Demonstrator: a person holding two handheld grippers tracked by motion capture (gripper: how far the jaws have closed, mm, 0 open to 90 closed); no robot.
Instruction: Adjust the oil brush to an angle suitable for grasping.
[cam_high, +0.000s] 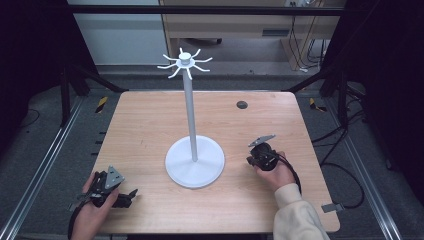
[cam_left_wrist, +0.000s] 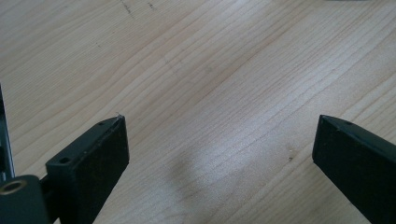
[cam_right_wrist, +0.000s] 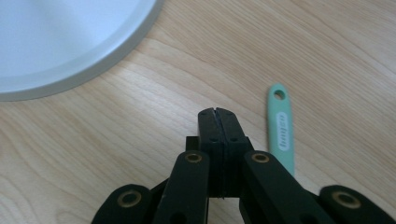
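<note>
A white stand (cam_high: 190, 115) rises from a round base (cam_high: 195, 162) in the middle of the wooden table (cam_high: 145, 125) and carries a ring of hooks (cam_high: 185, 62) at its top. My left gripper (cam_high: 130, 196) lies at the front left corner; in the left gripper view (cam_left_wrist: 219, 135) its jaws stand wide apart over bare wood. Right of the base, a hand holds my right gripper (cam_high: 251, 160). In the right gripper view (cam_right_wrist: 217, 112) its jaws are pressed together with nothing between them. A mint-green handle (cam_right_wrist: 281, 126) with a hole at its end lies flat just right of those jaws. The base's rim (cam_right_wrist: 116, 51) curves past at the upper left.
A dark round grommet (cam_high: 242, 104) sits in the tabletop at the back right. Black frame rails run along both sides of the table, and cables lie on the floor to the right.
</note>
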